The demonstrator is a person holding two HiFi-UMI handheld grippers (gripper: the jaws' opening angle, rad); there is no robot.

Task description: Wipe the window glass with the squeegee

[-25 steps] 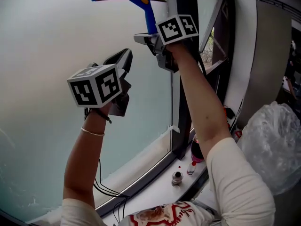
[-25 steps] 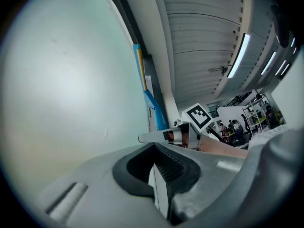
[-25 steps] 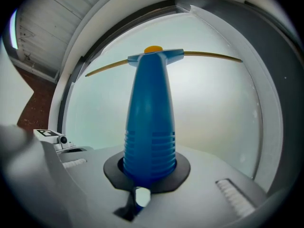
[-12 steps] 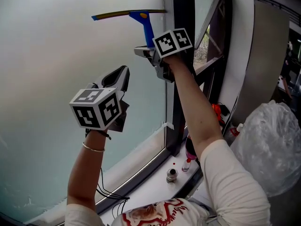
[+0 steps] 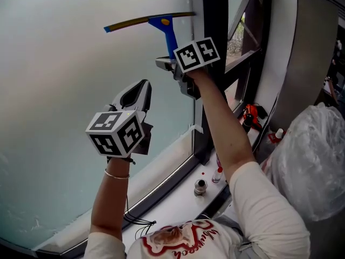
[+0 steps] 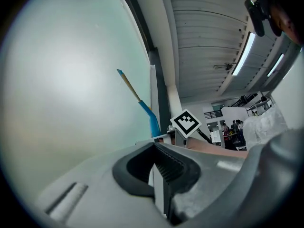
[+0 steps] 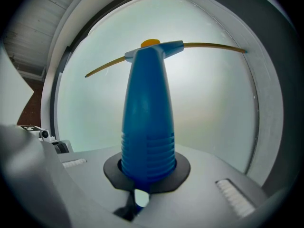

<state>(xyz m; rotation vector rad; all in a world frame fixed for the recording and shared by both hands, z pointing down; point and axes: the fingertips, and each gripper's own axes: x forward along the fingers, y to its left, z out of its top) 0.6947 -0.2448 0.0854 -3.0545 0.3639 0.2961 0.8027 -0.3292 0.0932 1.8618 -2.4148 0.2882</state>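
Note:
A blue-handled squeegee [image 5: 168,34] with a thin yellowish blade [image 5: 145,20] lies against the frosted window glass [image 5: 64,80], its blade end near the dark frame. My right gripper [image 5: 171,63] is shut on the squeegee handle [image 7: 148,122], which stands upright between the jaws in the right gripper view, blade [image 7: 209,45] across the pane. My left gripper [image 5: 135,93] hovers lower and to the left, close to the glass, jaws shut with nothing in them. In the left gripper view the squeegee [image 6: 142,106] shows ahead.
A dark vertical window frame [image 5: 213,15] stands just right of the squeegee. On the white sill [image 5: 178,204] below sit a small metal cap [image 5: 200,187] and a little bottle [image 5: 217,176]. A clear plastic bag [image 5: 307,161] bulges at the right. Cables [image 5: 135,219] hang below the left arm.
The squeegee and right gripper have come down the glass. The left gripper has dropped lower too, staying shut.

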